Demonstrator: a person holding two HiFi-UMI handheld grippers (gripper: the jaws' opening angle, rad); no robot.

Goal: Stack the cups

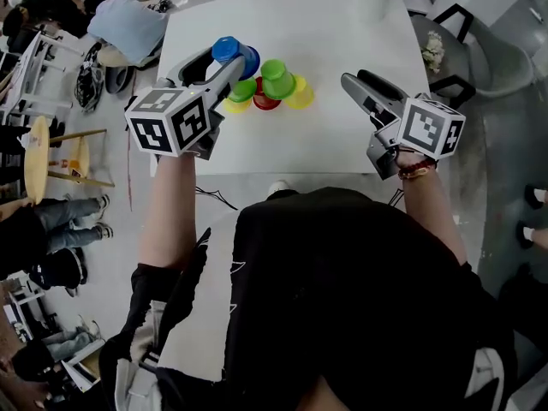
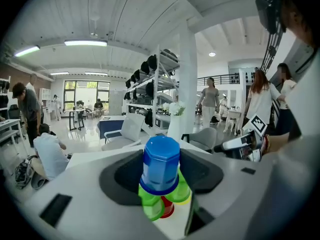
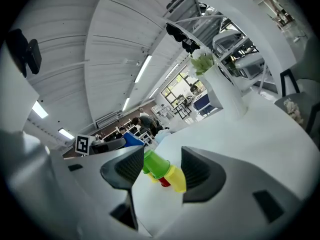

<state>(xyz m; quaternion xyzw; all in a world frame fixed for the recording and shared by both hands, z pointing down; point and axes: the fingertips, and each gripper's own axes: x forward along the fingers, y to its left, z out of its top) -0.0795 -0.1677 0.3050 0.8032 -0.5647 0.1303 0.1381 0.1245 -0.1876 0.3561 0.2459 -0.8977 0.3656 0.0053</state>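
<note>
My left gripper point(image 1: 221, 65) has its fingers closed on the sides of an upside-down blue plastic cup point(image 1: 231, 51), held above the white worktop point(image 1: 342, 24) at upper centre of the head view, just left of a tight cluster of green plastic cups point(image 1: 276, 80), yellow plastic cups point(image 1: 300, 97) and a red plastic cup point(image 1: 265, 101). My right gripper point(image 1: 360, 80), right of the cluster, has its fingers well apart and holds nothing; its own view merely frames the cups in the distance. The risk I see is that setting the blue cup down off-centre, or brushing a finger against a green cup, would topple the light cluster. I read no brand or label anywhere, only black-and-white square markers on each gripper's cube point(image 1: 167, 120).
</note>
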